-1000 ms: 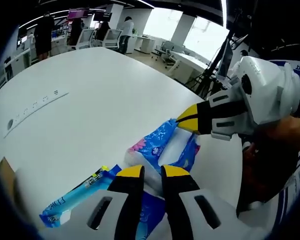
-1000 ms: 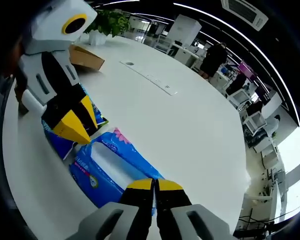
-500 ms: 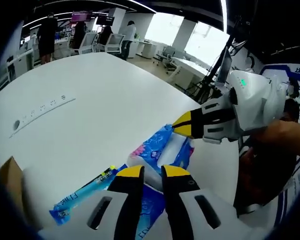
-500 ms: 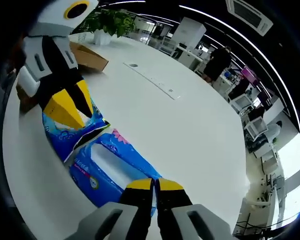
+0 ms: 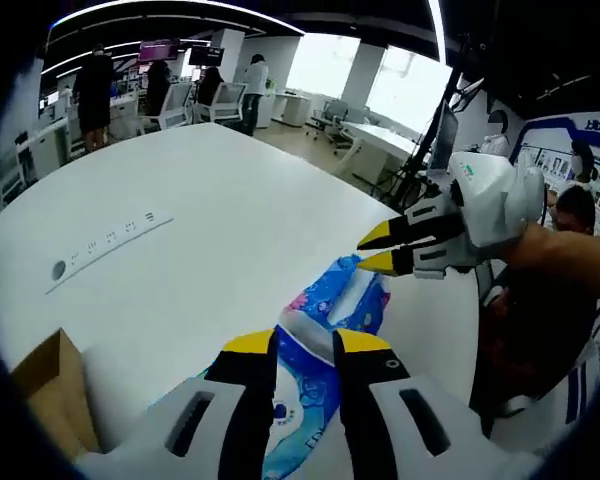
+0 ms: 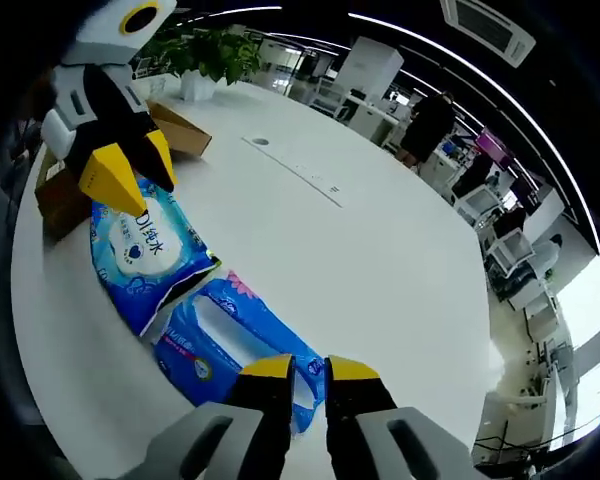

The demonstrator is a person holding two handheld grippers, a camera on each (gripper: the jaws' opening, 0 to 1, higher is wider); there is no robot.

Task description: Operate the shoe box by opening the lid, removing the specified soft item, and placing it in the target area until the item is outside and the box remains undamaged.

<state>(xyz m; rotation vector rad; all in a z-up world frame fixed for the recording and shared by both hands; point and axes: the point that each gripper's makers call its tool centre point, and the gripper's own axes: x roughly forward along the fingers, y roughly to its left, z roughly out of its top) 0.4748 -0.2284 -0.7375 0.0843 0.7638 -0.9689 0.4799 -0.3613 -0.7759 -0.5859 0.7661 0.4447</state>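
Observation:
Two soft blue packs lie side by side on the white table. One is a tissue pack. The other is a flat wipes pack. My left gripper hovers just above the wipes pack with its jaws apart and nothing between them. My right gripper sits at the near end of the tissue pack, jaws slightly parted, gripping nothing. The brown cardboard shoe box stands behind the left gripper, with a flap beyond it.
A row of sockets is set into the table. A potted plant stands at the far edge. A person's hand and arm hold the right gripper. Office desks and people are far behind.
The right jaws, shut on the tissue pack before, have parted and drawn back. The left gripper has lifted off the wipes pack and its tips have spread.

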